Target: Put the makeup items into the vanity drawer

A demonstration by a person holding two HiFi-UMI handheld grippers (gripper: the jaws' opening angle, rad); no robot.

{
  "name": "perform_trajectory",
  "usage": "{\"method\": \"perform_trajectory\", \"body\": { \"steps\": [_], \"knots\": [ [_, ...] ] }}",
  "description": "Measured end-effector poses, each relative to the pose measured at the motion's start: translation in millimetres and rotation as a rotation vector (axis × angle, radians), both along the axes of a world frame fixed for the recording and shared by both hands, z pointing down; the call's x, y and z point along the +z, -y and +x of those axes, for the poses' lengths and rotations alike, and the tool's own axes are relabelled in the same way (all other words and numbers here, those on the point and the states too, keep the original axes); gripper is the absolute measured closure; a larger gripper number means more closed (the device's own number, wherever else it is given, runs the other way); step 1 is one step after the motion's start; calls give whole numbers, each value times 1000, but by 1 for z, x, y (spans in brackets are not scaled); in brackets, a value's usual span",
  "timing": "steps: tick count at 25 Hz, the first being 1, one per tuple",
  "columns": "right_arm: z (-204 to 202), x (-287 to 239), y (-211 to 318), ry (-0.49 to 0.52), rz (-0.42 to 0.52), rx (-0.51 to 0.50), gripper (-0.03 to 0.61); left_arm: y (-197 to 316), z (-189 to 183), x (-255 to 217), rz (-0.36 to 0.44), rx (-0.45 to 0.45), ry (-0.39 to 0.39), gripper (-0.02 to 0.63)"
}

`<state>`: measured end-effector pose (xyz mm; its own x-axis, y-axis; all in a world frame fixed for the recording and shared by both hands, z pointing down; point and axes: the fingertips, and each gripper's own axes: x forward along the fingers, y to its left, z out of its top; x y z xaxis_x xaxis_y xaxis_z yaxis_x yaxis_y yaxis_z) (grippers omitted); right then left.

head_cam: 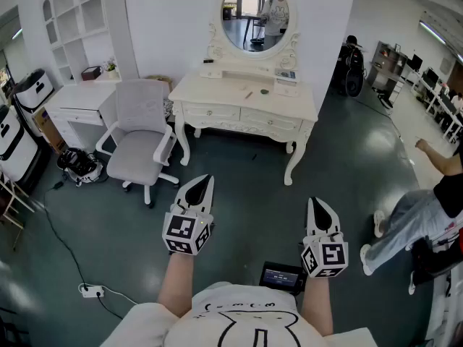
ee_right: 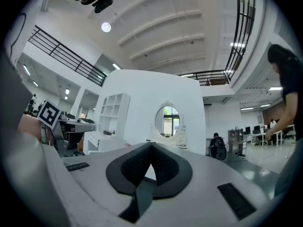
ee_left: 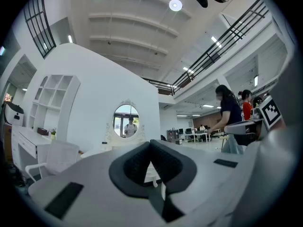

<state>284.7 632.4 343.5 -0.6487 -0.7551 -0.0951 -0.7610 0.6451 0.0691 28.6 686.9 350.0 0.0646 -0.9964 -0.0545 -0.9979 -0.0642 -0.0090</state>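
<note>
A cream vanity table (head_cam: 217, 91) with an oval mirror (head_cam: 255, 14) stands against the far wall, its two front drawers (head_cam: 241, 118) closed. Small makeup items (head_cam: 265, 90) lie on its top, too small to tell apart. My left gripper (head_cam: 208, 178) and right gripper (head_cam: 315, 201) hang over the dark floor well short of the vanity, both shut with nothing between the jaws. The vanity with its mirror (ee_left: 126, 120) shows far off in the left gripper view, and the mirror (ee_right: 167, 120) shows far off in the right gripper view too.
A grey office chair (head_cam: 139, 142) stands left of the vanity, beside a white desk (head_cam: 76, 107) and shelf unit (head_cam: 74, 16). A cable and power strip (head_cam: 90, 290) lie on the floor at left. A person (head_cam: 412, 219) walks at the right. A small black device (head_cam: 282, 276) lies near my feet.
</note>
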Motion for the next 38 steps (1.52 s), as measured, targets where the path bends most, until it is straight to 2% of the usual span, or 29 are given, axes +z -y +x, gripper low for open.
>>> {"method": "perform_trajectory", "body": {
  "steps": [8, 14, 19, 24, 29, 38],
  "knots": [
    [1, 12, 42, 6, -13, 5, 561, 41, 2, 11, -14, 12, 2, 612],
    [-13, 20, 92, -14, -10, 19, 561, 98, -13, 23, -32, 24, -5, 612],
    [-40, 15, 153, -7, -13, 24, 561, 161, -39, 21, -35, 39, -1, 612],
    [-80, 6, 223, 5, -11, 37, 563, 235, -81, 15, -35, 52, -13, 612],
    [-121, -2, 289, 9, -7, 50, 563, 308, -113, 14, -45, 97, -12, 612],
    [-163, 11, 367, 0, -31, 82, 563, 397, -154, 28, -68, 140, -19, 612]
  ]
}}
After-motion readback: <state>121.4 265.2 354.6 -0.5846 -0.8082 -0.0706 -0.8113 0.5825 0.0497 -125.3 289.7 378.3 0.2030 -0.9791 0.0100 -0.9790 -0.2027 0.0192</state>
